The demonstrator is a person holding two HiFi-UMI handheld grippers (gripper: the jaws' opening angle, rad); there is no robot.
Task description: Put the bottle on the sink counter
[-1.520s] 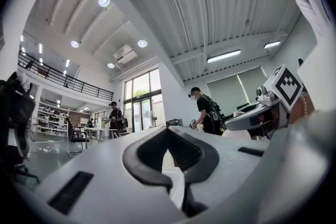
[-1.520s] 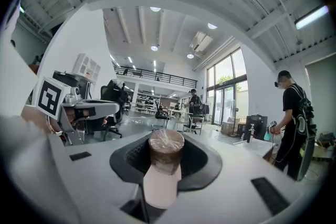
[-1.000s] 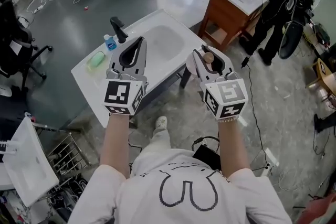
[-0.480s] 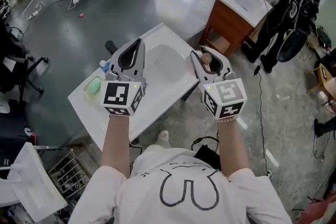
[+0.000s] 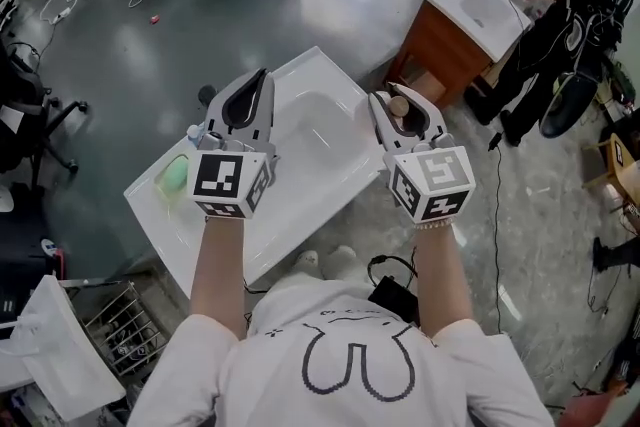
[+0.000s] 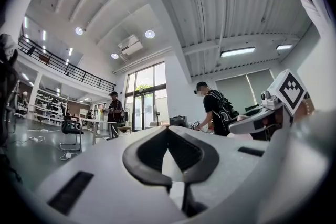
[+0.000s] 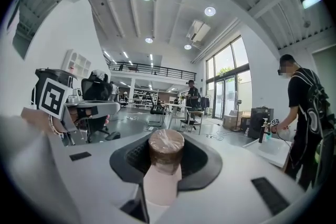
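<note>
A pale bottle with a brown foil-wrapped cap (image 7: 166,150) stands upright between the jaws of my right gripper (image 7: 166,165), which is shut on it. From the head view the bottle (image 5: 399,106) and right gripper (image 5: 398,98) hang above the right end of the white sink counter (image 5: 270,225). My left gripper (image 5: 262,77) is held level with it over the counter's left part. Its jaws meet at the tips with nothing in them, as the left gripper view (image 6: 168,131) also shows.
A green soap (image 5: 175,177), a small blue-capped bottle (image 5: 194,132) and a dark faucet (image 5: 207,95) sit at the counter's left end. A second sink on a wooden cabinet (image 5: 450,35) stands far right, with a person (image 5: 570,5) working at it. A chair (image 5: 30,130) and wire rack (image 5: 125,335) are at left.
The view has shifted toward the sink, so the counter now lies further under both grippers. Both grippers keep the same pose, and the bottle stays in the right one.
</note>
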